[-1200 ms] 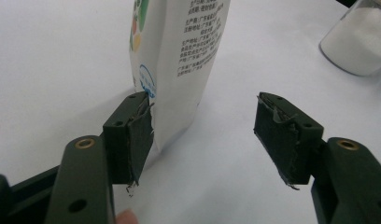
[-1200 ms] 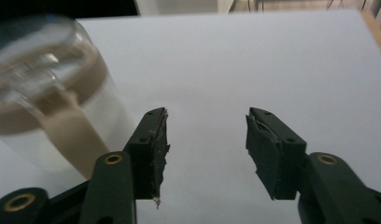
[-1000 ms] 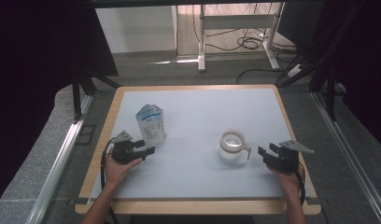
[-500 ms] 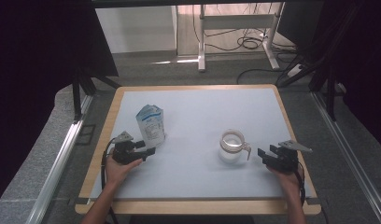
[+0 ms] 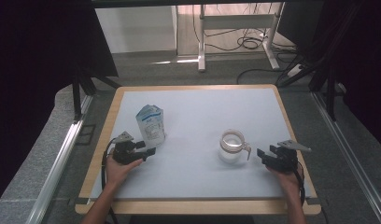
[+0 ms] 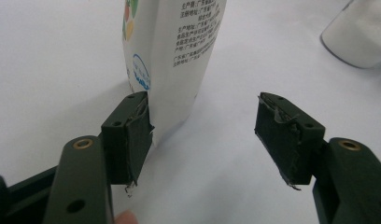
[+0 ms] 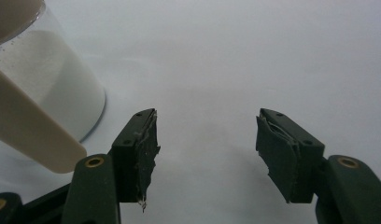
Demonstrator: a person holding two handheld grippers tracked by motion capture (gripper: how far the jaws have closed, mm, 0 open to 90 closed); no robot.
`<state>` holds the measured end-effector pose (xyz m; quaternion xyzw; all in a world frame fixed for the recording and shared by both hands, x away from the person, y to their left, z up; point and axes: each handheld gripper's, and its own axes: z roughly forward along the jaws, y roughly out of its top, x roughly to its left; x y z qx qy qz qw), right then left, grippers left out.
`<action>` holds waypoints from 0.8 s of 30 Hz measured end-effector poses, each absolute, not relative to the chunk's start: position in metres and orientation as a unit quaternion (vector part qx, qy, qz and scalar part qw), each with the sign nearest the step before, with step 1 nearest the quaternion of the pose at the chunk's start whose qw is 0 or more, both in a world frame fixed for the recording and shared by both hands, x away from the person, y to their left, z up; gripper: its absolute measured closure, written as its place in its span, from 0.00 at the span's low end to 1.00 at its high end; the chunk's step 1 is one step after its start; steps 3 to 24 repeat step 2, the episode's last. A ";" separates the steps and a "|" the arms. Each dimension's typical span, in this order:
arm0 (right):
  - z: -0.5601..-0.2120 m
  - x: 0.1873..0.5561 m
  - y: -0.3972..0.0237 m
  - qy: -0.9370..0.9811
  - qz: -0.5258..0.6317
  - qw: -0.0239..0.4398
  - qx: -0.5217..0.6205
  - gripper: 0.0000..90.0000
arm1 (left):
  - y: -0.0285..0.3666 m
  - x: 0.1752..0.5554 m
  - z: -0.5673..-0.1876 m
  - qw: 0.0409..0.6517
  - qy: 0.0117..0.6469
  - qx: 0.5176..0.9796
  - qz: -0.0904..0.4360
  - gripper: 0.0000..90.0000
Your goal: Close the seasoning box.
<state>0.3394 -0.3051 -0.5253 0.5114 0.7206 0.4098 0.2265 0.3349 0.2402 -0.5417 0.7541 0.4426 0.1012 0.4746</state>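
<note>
A white printed stand-up pouch stands upright at the table's left. My left gripper sits open just in front of it. In the left gripper view the pouch rises between the jaws, and its lower corner is against the left pad. A clear glass jar with a beige rim and handle holds white powder right of centre. My right gripper is open, a short way to the jar's right. In the right gripper view the jar and its handle lie left of the open gripper.
The table has a pale blue-white top with a wooden rim. The jar also shows far off in the left gripper view. Metal rails run along both sides of the table, and a desk frame with cables stands on the floor beyond it.
</note>
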 end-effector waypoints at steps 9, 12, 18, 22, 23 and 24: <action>-0.525 0.340 -0.305 0.721 0.408 0.225 0.512 0.43 | 0.240 0.335 -0.542 0.474 0.443 0.754 0.100 0.40; -0.525 0.340 -0.305 0.721 0.408 0.225 0.512 0.43 | 0.240 0.335 -0.542 0.474 0.443 0.754 0.100 0.40; -0.525 0.340 -0.305 0.721 0.408 0.225 0.512 0.43 | 0.240 0.335 -0.542 0.474 0.443 0.754 0.100 0.40; -0.525 0.340 -0.305 0.721 0.408 0.225 0.512 0.43 | 0.240 0.335 -0.542 0.474 0.443 0.754 0.100 0.40; -0.525 0.340 -0.305 0.721 0.408 0.225 0.512 0.43 | 0.240 0.335 -0.542 0.474 0.443 0.754 0.100 0.40; -0.525 0.340 -0.305 0.721 0.408 0.225 0.512 0.43 | 0.240 0.335 -0.542 0.474 0.443 0.754 0.100 0.40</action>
